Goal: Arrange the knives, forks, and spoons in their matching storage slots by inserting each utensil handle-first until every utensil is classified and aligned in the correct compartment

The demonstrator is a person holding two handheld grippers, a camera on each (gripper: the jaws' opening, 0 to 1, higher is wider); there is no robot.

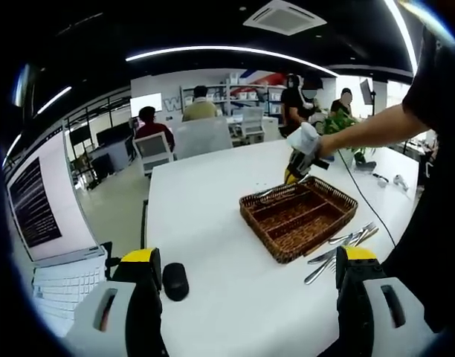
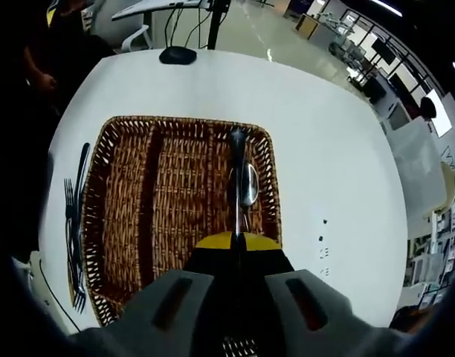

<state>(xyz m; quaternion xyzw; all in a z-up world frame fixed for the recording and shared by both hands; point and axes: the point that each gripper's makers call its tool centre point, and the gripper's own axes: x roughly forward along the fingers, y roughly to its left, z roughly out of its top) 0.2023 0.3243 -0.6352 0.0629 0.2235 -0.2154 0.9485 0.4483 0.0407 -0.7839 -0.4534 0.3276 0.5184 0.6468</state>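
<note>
A brown wicker tray (image 1: 298, 216) with three long compartments sits on the white table (image 1: 213, 201). Loose forks and knives (image 1: 345, 244) lie beside its near corner. My left gripper (image 1: 246, 264) hangs open over the table, short of the tray and holding nothing. A person's hand holds my right gripper (image 1: 299, 165) above the tray's far corner. In the right gripper view, my right gripper (image 2: 235, 239) is shut on a slim metal utensil (image 2: 237, 160), whose handle points away over the right-hand compartment of the tray (image 2: 123, 201). A spoon (image 2: 248, 184) lies in that compartment beneath it. The other compartments look bare.
A black mouse (image 1: 175, 281) lies on the table near my left jaw, also far in the right gripper view as the mouse (image 2: 177, 54). A laptop (image 1: 60, 279) stands at the table's left. Forks and a knife (image 2: 73, 223) lie outside the tray's left wall. People sit at desks behind.
</note>
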